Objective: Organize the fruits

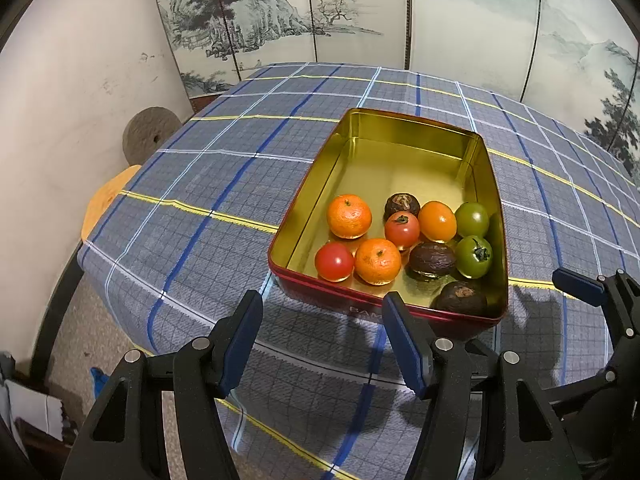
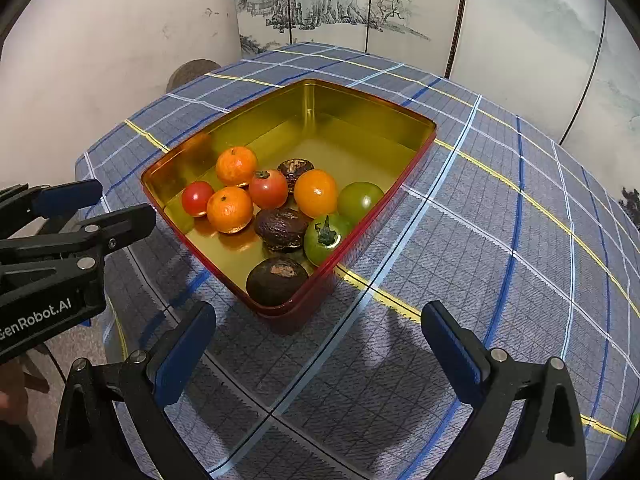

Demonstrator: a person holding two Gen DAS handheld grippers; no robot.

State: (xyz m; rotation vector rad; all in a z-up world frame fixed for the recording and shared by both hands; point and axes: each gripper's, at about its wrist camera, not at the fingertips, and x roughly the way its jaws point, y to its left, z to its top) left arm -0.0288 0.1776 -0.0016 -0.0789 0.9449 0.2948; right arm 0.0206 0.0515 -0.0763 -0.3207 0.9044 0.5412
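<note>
The desk (image 1: 192, 208), draped in a blue-grey plaid cloth with yellow and blue lines, carries only one thing: a shallow rectangular tin (image 1: 404, 120) with red outer walls and a gold lining, sitting near the desk's near edge. All the fruit in view lies inside it, bunched at the near end, while the far half of the tin is bare gold.

By my reading the sorting is either close to finished or paused, since no fruit lies loose on the cloth. Any further move would call for reaching down over the tin's near wall to a single fruit without nudging its touching neighbours.

The left hand-held gripper (image 1: 322, 342) hovers just short of the tin's near wall, its blue-padded jaws partly apart with nothing between them. The right hand-held gripper (image 2: 318, 350) hangs over the cloth before the tin's near corner, jaws spread wide and likewise empty.

In the tin, three dark brown wrinkled fruits (image 1: 432, 259) sit toward the right and near side, one tucked in the near right corner. Two pebbly-skinned mandarins (image 1: 349, 216) lie to the left, with a smooth orange tomato (image 1: 437, 221) further right. Two green tomatoes (image 1: 474, 257) rest against the right wall, and two red tomatoes (image 1: 334, 261) complete the cluster, the kinds still partly mixed.
</note>
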